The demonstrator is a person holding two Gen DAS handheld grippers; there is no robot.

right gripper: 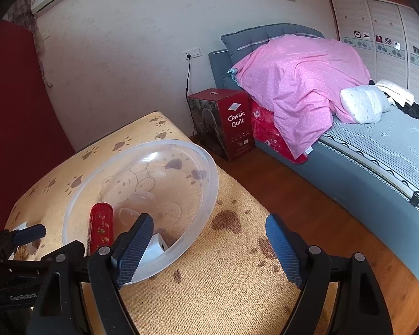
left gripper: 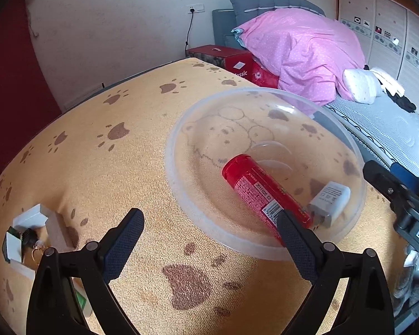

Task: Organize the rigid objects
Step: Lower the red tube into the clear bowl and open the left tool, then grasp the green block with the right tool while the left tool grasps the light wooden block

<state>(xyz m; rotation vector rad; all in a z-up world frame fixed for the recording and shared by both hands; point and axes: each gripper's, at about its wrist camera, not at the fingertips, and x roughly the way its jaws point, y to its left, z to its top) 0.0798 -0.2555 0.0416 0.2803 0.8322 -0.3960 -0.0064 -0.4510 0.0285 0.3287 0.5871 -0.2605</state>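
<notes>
A clear plastic bowl [left gripper: 181, 184] sits on a yellow paw-print cloth [left gripper: 111, 167]. A red tube [left gripper: 262, 192] and a white charger plug [left gripper: 330, 201] lie inside it. My left gripper [left gripper: 209, 237] is open and empty, just in front of the bowl's near rim. The right gripper [left gripper: 399, 192] shows at the right edge. In the right wrist view the bowl [right gripper: 203, 195] holds the red tube [right gripper: 100, 229] and the plug [right gripper: 156, 247]. My right gripper [right gripper: 209, 248] is open and empty, over the cloth to the bowl's right.
Small white boxes, a green item and a ring [left gripper: 28, 237] lie on the cloth at the left. A bed [right gripper: 376, 153] with a pink quilt [right gripper: 301, 83] stands to the right, across a wood floor [right gripper: 293, 195]. A red quilt box [right gripper: 226, 122] stands by the wall.
</notes>
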